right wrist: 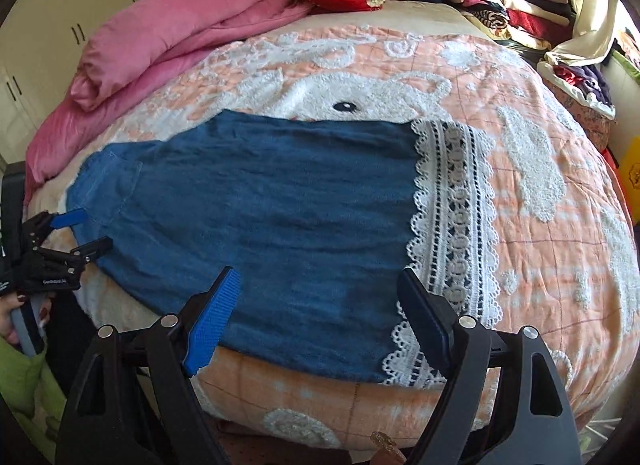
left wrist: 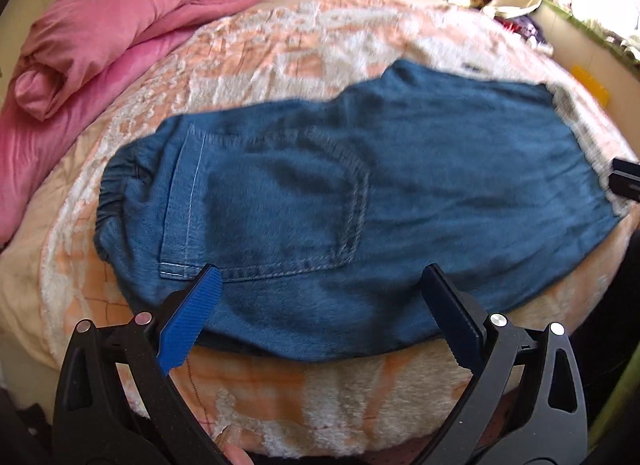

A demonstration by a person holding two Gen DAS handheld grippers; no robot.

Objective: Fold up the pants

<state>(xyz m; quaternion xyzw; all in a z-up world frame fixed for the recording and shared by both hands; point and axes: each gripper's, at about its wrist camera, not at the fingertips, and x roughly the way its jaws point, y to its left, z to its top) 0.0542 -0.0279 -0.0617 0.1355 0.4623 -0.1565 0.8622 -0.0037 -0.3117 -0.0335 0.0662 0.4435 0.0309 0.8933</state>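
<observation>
Blue denim pants lie flat across the bed, waistband to the left with a back pocket showing. The leg ends have white lace trim at the right. My left gripper is open and empty, hovering over the pants' near edge by the pocket. My right gripper is open and empty over the near edge of the legs, just left of the lace. The left gripper also shows in the right wrist view at the waistband end, and the right gripper's tip shows in the left wrist view.
The bed has an orange and white fleece blanket. A pink duvet is bunched at the back left. Piles of clothes lie at the back right. The bed's near edge is just below the grippers.
</observation>
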